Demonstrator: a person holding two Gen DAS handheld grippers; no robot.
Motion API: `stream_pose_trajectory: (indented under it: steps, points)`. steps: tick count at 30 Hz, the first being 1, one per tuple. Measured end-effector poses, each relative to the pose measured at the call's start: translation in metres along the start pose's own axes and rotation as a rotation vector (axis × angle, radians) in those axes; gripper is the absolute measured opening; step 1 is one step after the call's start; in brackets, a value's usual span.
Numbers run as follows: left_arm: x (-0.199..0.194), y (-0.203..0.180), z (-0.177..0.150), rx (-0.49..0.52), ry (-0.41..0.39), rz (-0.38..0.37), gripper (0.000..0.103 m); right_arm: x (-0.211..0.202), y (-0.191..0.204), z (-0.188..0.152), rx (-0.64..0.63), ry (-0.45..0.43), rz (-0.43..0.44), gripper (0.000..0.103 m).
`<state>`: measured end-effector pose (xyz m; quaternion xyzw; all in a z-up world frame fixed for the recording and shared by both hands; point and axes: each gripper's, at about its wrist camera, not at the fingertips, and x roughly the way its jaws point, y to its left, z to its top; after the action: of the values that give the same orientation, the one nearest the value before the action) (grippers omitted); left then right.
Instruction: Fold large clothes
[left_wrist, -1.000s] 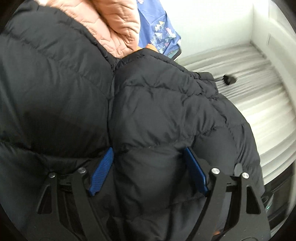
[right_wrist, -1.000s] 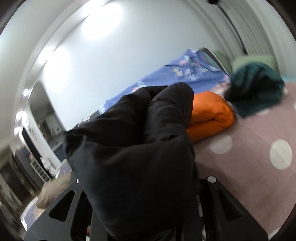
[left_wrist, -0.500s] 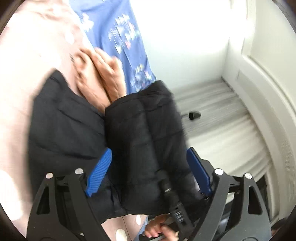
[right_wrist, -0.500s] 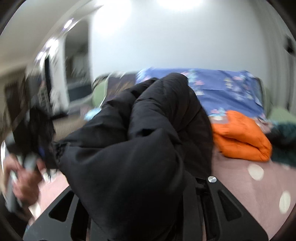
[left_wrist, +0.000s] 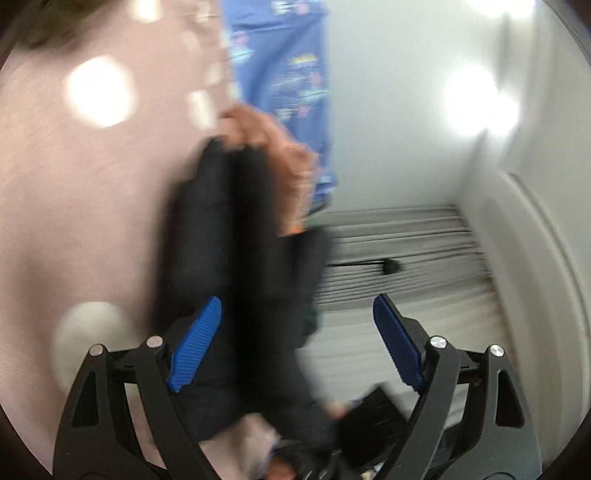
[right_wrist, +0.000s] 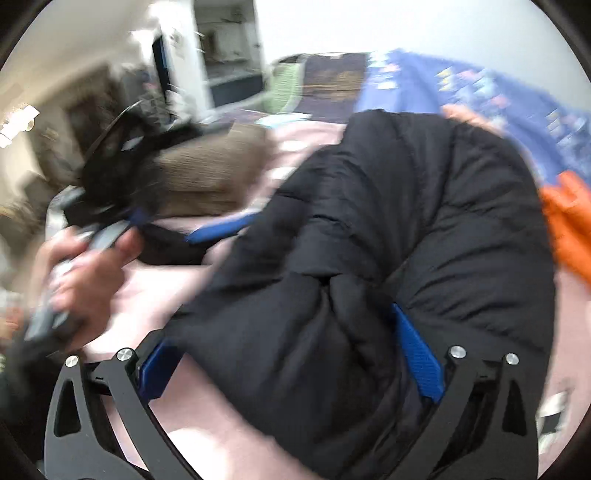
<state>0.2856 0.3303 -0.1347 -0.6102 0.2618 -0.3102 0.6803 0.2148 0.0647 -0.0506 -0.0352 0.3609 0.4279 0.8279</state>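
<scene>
A black puffer jacket lies bunched on the pink dotted bedspread. My right gripper has its blue pads spread wide, with the jacket's bulk between them. In the left wrist view the jacket shows blurred, hanging past the left pad. My left gripper is open, and the right pad stands free of the cloth. The left gripper and the hand on it also show in the right wrist view.
A folded orange jacket and a blue patterned sheet lie behind the black jacket. A peach quilted garment lies beyond the jacket. A grey pleated curtain and white wall are to the right. A brown cushion lies at the left.
Both grippers have swung fast; the views are blurred. The left gripper has pulled back from the jacket, which now fills less of its gap. The right gripper's pads now show, spread around the jacket.
</scene>
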Motion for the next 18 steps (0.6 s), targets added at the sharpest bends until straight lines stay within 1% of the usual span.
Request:
stream_pose_trajectory:
  steps: [2, 4, 5, 6, 7, 8, 9, 10, 11, 12, 13, 14, 15, 16, 17, 18]
  points:
    - [-0.002, -0.034, -0.002, 0.064, -0.006, -0.033, 0.085, -0.017, -0.014, -0.005, 0.117, -0.036, 0.139, 0.102]
    - [0.01, -0.065, -0.005, 0.127, 0.014, -0.033, 0.085, -0.032, -0.032, -0.011, 0.247, -0.081, 0.251, 0.102]
    - [0.021, -0.087, -0.011, 0.183, 0.036, -0.016, 0.085, -0.037, -0.039, -0.014, 0.29, -0.1, 0.285, 0.097]
    - [0.034, -0.106, -0.017, 0.238, 0.054, 0.013, 0.085, -0.042, -0.044, -0.017, 0.329, -0.12, 0.308, 0.091]
    - [0.046, -0.117, -0.021, 0.28, 0.068, 0.043, 0.079, -0.048, -0.051, -0.021, 0.38, -0.14, 0.33, 0.076]
    - [0.061, -0.13, -0.028, 0.334, 0.085, 0.089, 0.07, -0.052, -0.058, -0.024, 0.425, -0.154, 0.359, 0.054]
    - [0.073, -0.138, -0.036, 0.372, 0.102, 0.139, 0.066, -0.054, -0.068, -0.03, 0.502, -0.168, 0.426, 0.041]
    - [0.088, -0.141, -0.041, 0.387, 0.124, 0.175, 0.056, -0.054, -0.073, -0.035, 0.549, -0.169, 0.461, 0.02]
    - [0.103, -0.141, -0.046, 0.394, 0.153, 0.209, 0.042, -0.055, -0.079, -0.039, 0.587, -0.166, 0.468, 0.012]
    - [0.119, -0.138, -0.052, 0.399, 0.181, 0.255, 0.035, -0.057, -0.081, -0.043, 0.598, -0.167, 0.451, 0.011]
    - [0.136, -0.133, -0.057, 0.417, 0.195, 0.326, 0.028, -0.063, -0.086, -0.046, 0.599, -0.173, 0.42, 0.01]
    - [0.147, -0.127, -0.06, 0.434, 0.189, 0.389, 0.026, -0.07, -0.089, -0.049, 0.604, -0.183, 0.408, 0.01]
    - [0.159, -0.12, -0.063, 0.457, 0.171, 0.472, 0.026, -0.08, -0.092, -0.051, 0.61, -0.203, 0.401, 0.01]
    - [0.166, -0.113, -0.063, 0.479, 0.165, 0.534, 0.026, -0.092, -0.096, -0.052, 0.612, -0.23, 0.382, 0.01]
    - [0.173, -0.106, -0.063, 0.494, 0.158, 0.597, 0.026, -0.104, -0.102, -0.05, 0.615, -0.264, 0.346, 0.01]
    - [0.177, -0.098, -0.064, 0.499, 0.15, 0.638, 0.026, -0.118, -0.11, -0.049, 0.626, -0.303, 0.311, 0.01]
